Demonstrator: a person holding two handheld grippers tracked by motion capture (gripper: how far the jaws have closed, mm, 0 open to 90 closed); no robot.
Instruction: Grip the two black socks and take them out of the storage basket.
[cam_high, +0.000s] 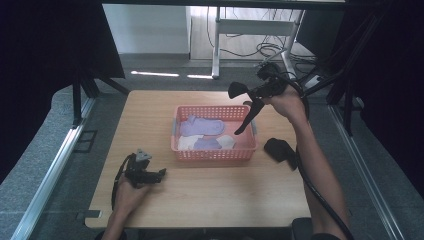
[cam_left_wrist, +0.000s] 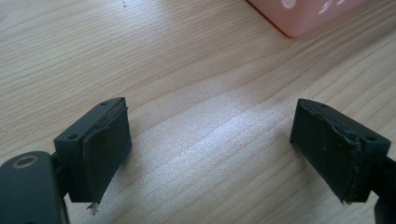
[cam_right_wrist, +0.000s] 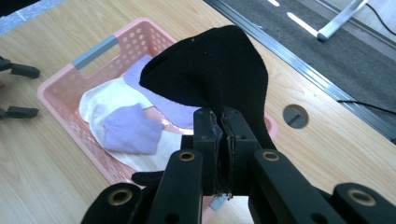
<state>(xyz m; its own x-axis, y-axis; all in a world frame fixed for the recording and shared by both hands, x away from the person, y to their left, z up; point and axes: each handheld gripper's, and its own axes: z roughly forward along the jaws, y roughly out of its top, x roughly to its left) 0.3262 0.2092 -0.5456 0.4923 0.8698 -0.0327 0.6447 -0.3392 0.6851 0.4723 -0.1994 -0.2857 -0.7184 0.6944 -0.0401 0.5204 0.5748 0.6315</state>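
My right gripper (cam_high: 251, 103) hangs above the right end of a pink basket (cam_high: 215, 156), shut on a black sock (cam_high: 244, 121) that dangles toward the basket. In the right gripper view the jaws (cam_right_wrist: 223, 123) pinch the black sock (cam_right_wrist: 215, 65) over the pink basket (cam_right_wrist: 60, 100). Inside the basket lie a long purple sock (cam_high: 200, 126), a white sock (cam_high: 186, 142) and a small purple sock (cam_high: 207, 144). My left gripper (cam_high: 159, 174) rests on the table, front left of the basket. Its jaws (cam_left_wrist: 210, 144) stand open over bare wood.
A second black sock (cam_high: 280, 150) lies on the wooden table (cam_high: 210, 200), right of the basket under my right forearm. A round cable hole (cam_right_wrist: 295, 115) sits in the tabletop near the far edge. A white desk frame (cam_high: 217, 45) stands on the floor beyond.
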